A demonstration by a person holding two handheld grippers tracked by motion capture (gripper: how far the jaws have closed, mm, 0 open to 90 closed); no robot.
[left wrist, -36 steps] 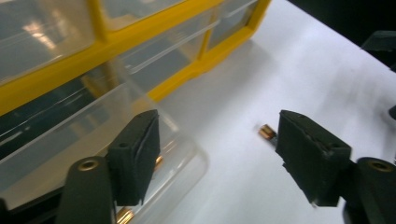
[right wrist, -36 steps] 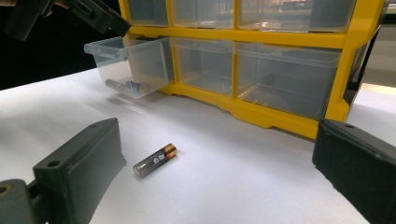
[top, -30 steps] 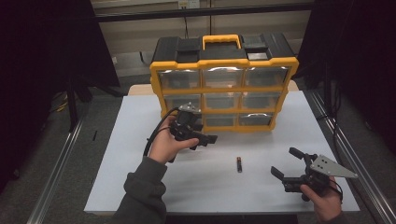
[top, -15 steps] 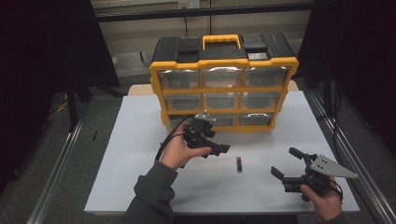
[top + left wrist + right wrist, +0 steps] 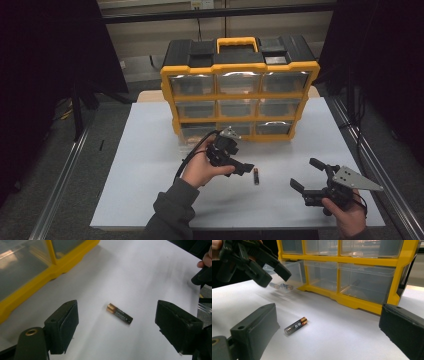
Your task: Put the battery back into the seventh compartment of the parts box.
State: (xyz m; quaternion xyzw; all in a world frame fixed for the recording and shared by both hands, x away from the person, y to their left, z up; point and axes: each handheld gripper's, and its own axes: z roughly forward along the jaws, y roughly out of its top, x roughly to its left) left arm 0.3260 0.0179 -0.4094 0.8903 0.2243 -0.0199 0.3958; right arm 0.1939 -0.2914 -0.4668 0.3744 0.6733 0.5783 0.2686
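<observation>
A black AAA battery with a copper end (image 5: 256,176) (image 5: 119,313) (image 5: 295,325) lies loose on the white table (image 5: 150,165). My left gripper (image 5: 243,168) (image 5: 117,305) hovers just left of it and a little above, tilted down at it. Its jaws have just been opening, they stand open, and nothing is gripped between them. The right gripper view catches the left gripper (image 5: 274,276) above the open drawer. My right gripper (image 5: 305,173) (image 5: 328,307) rests low at the front right, open and empty, facing the battery.
A yellow and black organizer (image 5: 240,85) with clear drawers stands at the back of the table. Its bottom left drawer (image 5: 294,275) is pulled out and holds two batteries (image 5: 280,286). Bare white table lies between the grippers and the front edge.
My left hand has moved right and down from in front of the organizer to just beside the battery. The right gripper and the battery have stayed put.
</observation>
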